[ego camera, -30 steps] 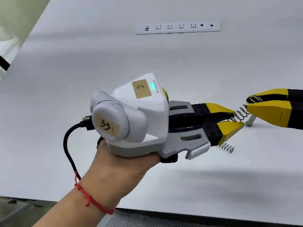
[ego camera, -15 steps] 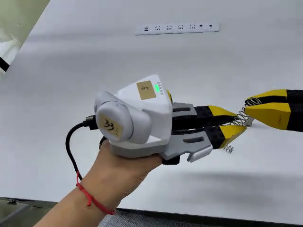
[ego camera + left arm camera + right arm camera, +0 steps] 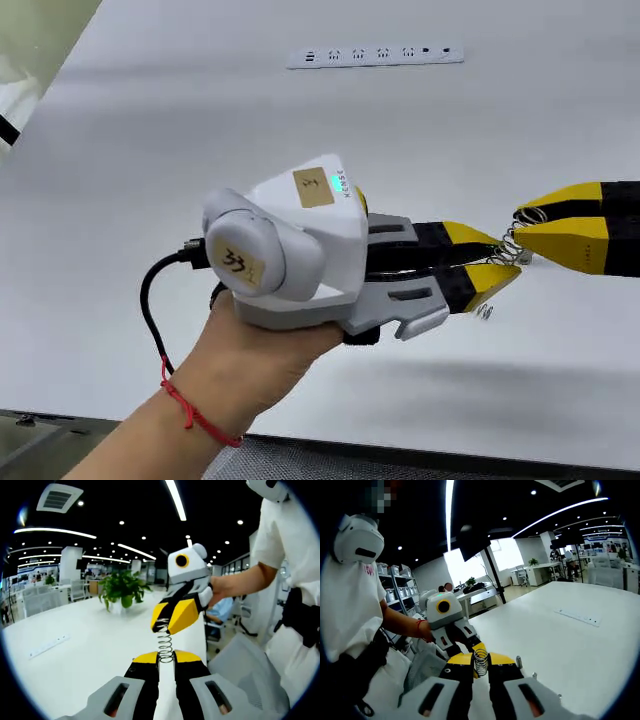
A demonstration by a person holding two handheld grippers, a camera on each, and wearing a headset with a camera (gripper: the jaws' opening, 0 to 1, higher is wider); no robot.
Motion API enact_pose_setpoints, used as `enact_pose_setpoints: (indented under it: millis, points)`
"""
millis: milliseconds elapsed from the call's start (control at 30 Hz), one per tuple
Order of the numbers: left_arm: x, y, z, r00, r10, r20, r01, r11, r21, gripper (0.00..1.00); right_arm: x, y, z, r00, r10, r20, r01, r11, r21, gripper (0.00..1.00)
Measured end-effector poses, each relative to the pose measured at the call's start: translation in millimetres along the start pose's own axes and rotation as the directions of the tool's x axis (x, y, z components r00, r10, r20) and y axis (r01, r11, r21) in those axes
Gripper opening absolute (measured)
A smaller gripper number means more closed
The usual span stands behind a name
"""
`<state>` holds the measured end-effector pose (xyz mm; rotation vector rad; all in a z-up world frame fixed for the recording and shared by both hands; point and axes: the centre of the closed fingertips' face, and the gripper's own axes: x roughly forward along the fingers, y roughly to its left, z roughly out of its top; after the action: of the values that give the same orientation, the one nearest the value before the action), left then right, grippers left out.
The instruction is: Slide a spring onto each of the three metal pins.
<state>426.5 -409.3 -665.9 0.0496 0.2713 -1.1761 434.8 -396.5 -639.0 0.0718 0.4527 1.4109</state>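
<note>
Left gripper [image 3: 498, 258]: clamped on one end of the spring [image 3: 508, 246]. The hand [image 3: 250, 360] with the red cord on its wrist holds it out level over the table [image 3: 300, 150].
Right gripper [image 3: 520, 222]: sits opposite, tip to tip with the left, and pinches the other end of the same spring.
Where the spring is: up in the air, strung between the two sets of yellow tips and not on any pin. In the left gripper view it runs straight from our own jaws to the other gripper's.
Why both hold it: our guess is a re-grip. We pass it across so that one gripper ends up with the coil's open end free to go down over a pin.
Pins [image 3: 518, 661]: in the right gripper view, small upright bits stand on the table just beside our jaws. We take them for the pins, but they're too small to be sure, and we can't tell if any carries a spring.
Spare spring [image 3: 485, 312]: lies on the table just under the left gripper's tips, handy for a later pin.
Power strip [image 3: 375, 56]: well apart at the far side, out of the way.
Progress: looks early to us, since this spring isn't threaded yet.
</note>
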Motion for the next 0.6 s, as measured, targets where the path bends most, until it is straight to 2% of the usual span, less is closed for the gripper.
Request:
enact_pose_setpoints:
  millis: [67, 167, 233, 267, 333, 367, 400, 433, 467, 533, 567, 600]
  points:
    - [0.2, -1.2, -1.5, 1.0, -0.004, -0.007, 0.004, 1.0, 0.007, 0.11, -0.5, 0.8, 0.2, 0.9997, 0.006, -0.022, -0.006, 1.0, -0.022, 0.14]
    - [0.6, -2.8, -4.0, 0.9998, -0.009, -0.02, 0.01, 1.0, 0.017, 0.11, -4.1, 0.5, -2.7, 0.9944, 0.014, -0.104, -0.024, 0.995, -0.093, 0.21]
    - [1.3, -4.3, -5.4, 0.9995, -0.017, -0.027, 0.017, 1.0, 0.023, 0.11, -7.1, 1.3, -7.3, 0.9772, 0.018, -0.212, -0.061, 0.979, -0.196, 0.21]
    - [1.8, -5.0, -5.6, 0.9994, -0.02, -0.028, 0.021, 0.999, 0.025, 0.11, -8.2, 4.1, -8.9, 0.9611, 0.03, -0.275, -0.1, 0.964, -0.245, 0.21]
    - [2.9, -5.6, -6.4, 0.9991, -0.024, -0.034, 0.025, 0.999, 0.032, 0.11, -8.6, 8.0, -9.4, 0.9365, 0.05, -0.347, -0.157, 0.945, -0.287, 0.24]
    - [3.9, -5.9, -6.9, 0.9989, -0.026, -0.039, 0.027, 0.999, 0.04, 0.11, -7.6, 10.2, -9.1, 0.9187, 0.056, -0.391, -0.192, 0.929, -0.317, 0.24]
    - [4.6, -6.2, -7.4, 0.9987, -0.028, -0.042, 0.029, 0.999, 0.043, 0.11, -6.5, 10.6, -8.9, 0.906, 0.055, -0.42, -0.213, 0.916, -0.34, 0.24]
    - [5.5, -6.7, -7.8, 0.9985, -0.03, -0.045, 0.032, 0.998, 0.048, 0.11, -4.7, 12.2, -8.9, 0.8864, 0.058, -0.459, -0.247, 0.899, -0.363, 0.24]
    - [6.0, -7.2, -8.1, 0.9984, -0.032, -0.047, 0.034, 0.998, 0.051, 0.11, -3.3, 13.0, -9.3, 0.8717, 0.062, -0.486, -0.272, 0.886, -0.375, 0.24]
    - [7.2, -8.9, -8.8, 0.998, -0.038, -0.051, 0.041, 0.997, 0.059, 0.11, -0.6, 13.2, -12.0, 0.8313, 0.061, -0.553, -0.331, 0.853, -0.404, 0.24]
    - [7.5, -9.4, -9.2, 0.9978, -0.039, -0.054, 0.042, 0.997, 0.062, 0.11, -0.1, 13.1, -14.0, 0.8147, 0.061, -0.577, -0.353, 0.841, -0.41, 0.24]
    - [7.8, -10.3, -9.7, 0.9976, -0.041, -0.055, 0.045, 0.997, 0.064, 0.11, 0.9, 13.7, -18.1, 0.785, 0.062, -0.616, -0.391, 0.821, -0.416, 0.24]
